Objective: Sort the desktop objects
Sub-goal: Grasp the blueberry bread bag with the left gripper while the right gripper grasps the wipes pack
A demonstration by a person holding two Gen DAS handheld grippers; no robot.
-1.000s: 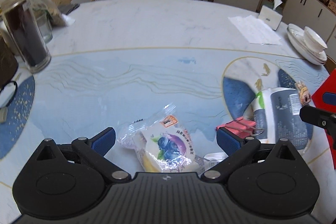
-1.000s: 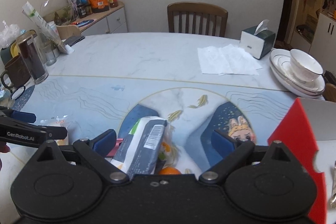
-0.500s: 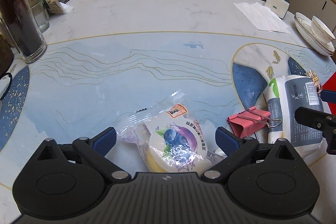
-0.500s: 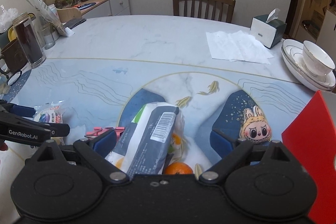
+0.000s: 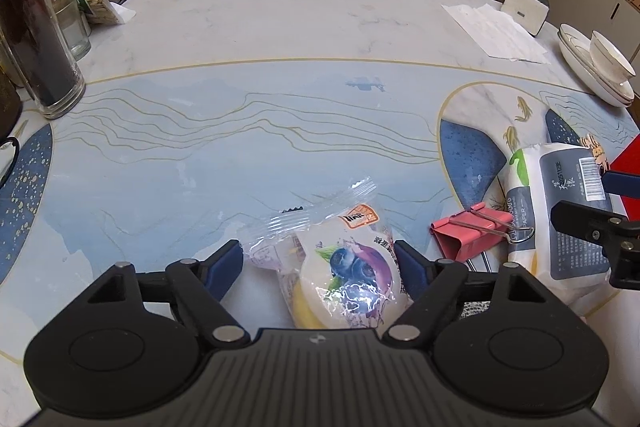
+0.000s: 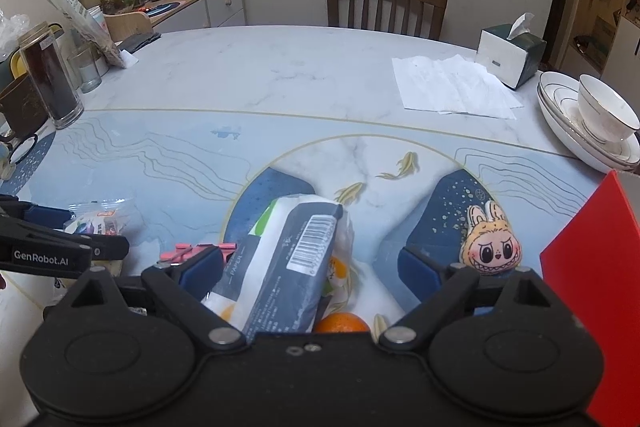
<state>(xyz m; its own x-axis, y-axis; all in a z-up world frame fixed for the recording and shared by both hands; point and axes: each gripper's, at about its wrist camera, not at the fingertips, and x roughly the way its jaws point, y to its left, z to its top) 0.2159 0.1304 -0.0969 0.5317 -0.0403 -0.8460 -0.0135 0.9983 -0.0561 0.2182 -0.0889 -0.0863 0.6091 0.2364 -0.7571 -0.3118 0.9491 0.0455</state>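
Note:
A clear-wrapped blueberry snack pack (image 5: 344, 263) lies on the table between the fingers of my left gripper (image 5: 320, 259), which is open around it; the right pad is close to the pack. A pink binder clip (image 5: 472, 231) lies just right of it. A grey and white tissue pack (image 6: 288, 259) lies between the fingers of my right gripper (image 6: 312, 267), which is open, with the pack near the left pad. An orange (image 6: 340, 323) sits under the pack. A plush bunny-face toy (image 6: 492, 247) lies to the right.
A red box (image 6: 596, 291) stands at the right edge. Stacked plates with a cup (image 6: 592, 123), a tissue box (image 6: 512, 55) and paper sheets (image 6: 452, 87) sit at the back right. A dark glass jar (image 5: 36, 43) and glasses stand at the left.
Both grippers have moved lower and forward over their objects. My left gripper's fingers have narrowed around the snack pack. The tissue pack sits deeper between my right gripper's fingers.

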